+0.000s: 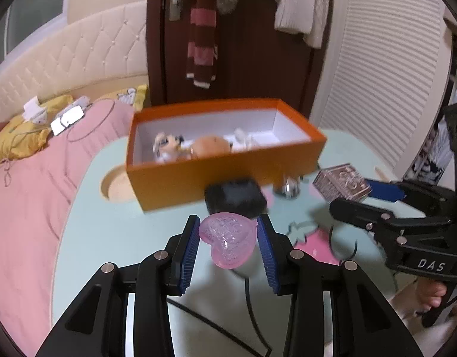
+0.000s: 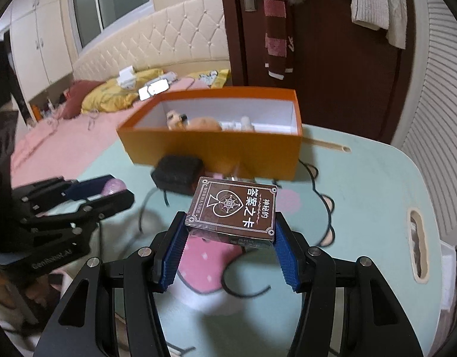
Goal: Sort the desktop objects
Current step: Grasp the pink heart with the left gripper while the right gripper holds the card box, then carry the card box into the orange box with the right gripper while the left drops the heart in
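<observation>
While you hold both loads above the mint-green surface (image 2: 362, 178), your left claw (image 1: 228, 238) pinches one pink translucent heart-shaped piece (image 1: 227, 239) and your right claw (image 2: 230, 232) clamps one brown card deck box (image 2: 233, 212) between its blue pads. One orange box (image 1: 222, 172) sits open just beyond, holding what look like three small toys: a plush dog, a tan round one and a white piece, though blur makes the count unsure. One black pouch (image 1: 236, 197) and one small metallic item (image 1: 289, 189) lie against its near wall. By the look of it, you are mid-carry toward the orange box; the next move calls for lifting each load over the near wall, then spreading each claw inside.
</observation>
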Demonstrator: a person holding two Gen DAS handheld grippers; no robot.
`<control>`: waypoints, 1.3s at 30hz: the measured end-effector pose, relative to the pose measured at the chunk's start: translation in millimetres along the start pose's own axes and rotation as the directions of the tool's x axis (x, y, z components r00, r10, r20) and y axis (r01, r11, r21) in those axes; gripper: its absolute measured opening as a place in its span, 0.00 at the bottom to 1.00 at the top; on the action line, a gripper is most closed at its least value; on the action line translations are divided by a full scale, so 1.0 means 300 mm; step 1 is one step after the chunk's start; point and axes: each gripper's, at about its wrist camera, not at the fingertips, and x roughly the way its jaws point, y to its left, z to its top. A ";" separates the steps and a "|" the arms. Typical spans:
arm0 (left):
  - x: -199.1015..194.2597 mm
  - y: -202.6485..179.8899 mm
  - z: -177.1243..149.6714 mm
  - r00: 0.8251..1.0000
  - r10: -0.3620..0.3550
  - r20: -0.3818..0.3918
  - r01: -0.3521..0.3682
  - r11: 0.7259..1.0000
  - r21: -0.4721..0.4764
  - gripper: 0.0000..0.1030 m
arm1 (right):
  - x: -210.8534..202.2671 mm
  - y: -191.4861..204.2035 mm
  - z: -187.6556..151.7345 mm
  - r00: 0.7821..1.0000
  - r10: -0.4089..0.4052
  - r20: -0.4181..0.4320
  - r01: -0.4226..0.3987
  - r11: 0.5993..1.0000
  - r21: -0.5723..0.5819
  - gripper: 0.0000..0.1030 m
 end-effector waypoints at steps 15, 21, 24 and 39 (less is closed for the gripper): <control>0.144 0.072 0.261 0.999 0.019 0.050 -0.017 0.999 -0.030 0.36 | 0.103 -0.017 0.284 0.997 0.007 0.071 -0.008 1.000 0.007 0.55; 0.258 0.087 0.294 0.999 0.035 0.004 -0.035 0.999 -0.031 0.36 | 0.232 -0.038 0.361 1.000 -0.022 0.011 0.022 1.000 0.014 0.55; 0.290 0.103 0.289 0.999 0.040 -0.016 -0.041 0.998 -0.044 0.36 | 0.276 -0.042 0.376 0.999 -0.032 -0.001 0.032 0.999 0.004 0.55; 0.333 0.122 0.262 0.997 0.063 -0.049 -0.066 0.996 -0.066 0.37 | 0.348 -0.067 0.374 0.999 -0.021 -0.036 0.022 1.000 0.018 0.56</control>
